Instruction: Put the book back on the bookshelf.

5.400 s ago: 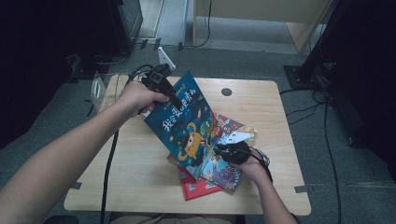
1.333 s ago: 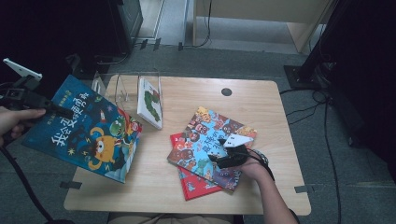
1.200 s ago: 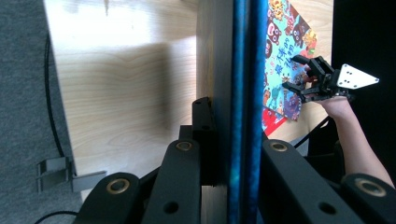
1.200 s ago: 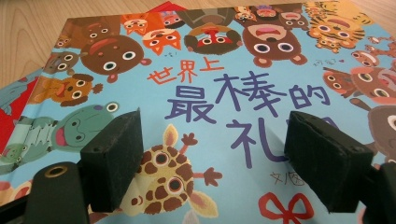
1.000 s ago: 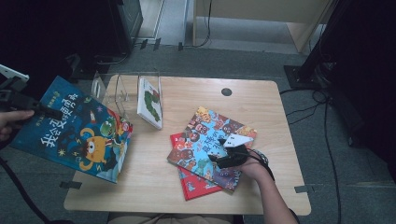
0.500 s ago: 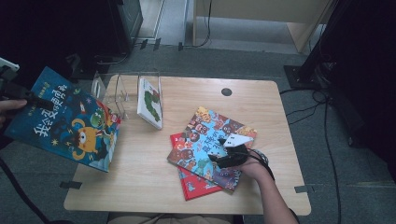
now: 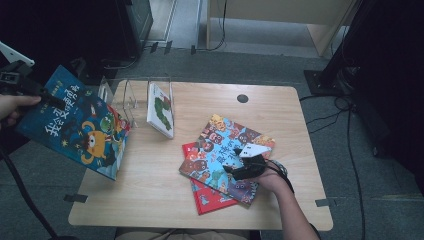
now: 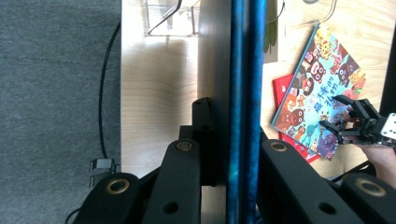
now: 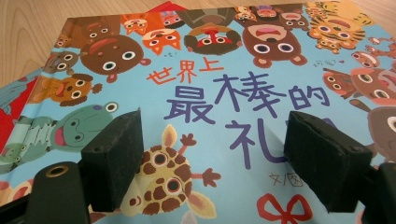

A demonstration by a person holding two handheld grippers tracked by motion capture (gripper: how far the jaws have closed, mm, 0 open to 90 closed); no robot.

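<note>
Dark blue picture book (image 7: 75, 127): cover with a yellow-orange monster, a green creature and pale characters. Held at far left of the high view, off the table's left edge, tilted, lower corner over the table edge. Left gripper (image 7: 30, 89) clamps its upper edge; in the left gripper view the book (image 8: 243, 93) runs edge-on up the frame centre, with both black jaws pressed on its two faces.

Right gripper (image 7: 239, 170), lower centre-right of the high view, sits over the light blue animal book (image 7: 225, 157). Right gripper view: jaws spread wide, pads apart, nothing between them, blue cover (image 9: 224, 93) with giraffe, frog and bears just beneath.

Light blue book lies on top of a red book (image 7: 210, 197), partly covering it. Clear rack (image 7: 135, 97) stands at upper left of wooden table (image 7: 165, 200); a white book with a green figure (image 7: 161, 110) stands in it, leaning. Rack is just right of the held book. Dark round hole (image 7: 242, 98) near the table's far edge.
</note>
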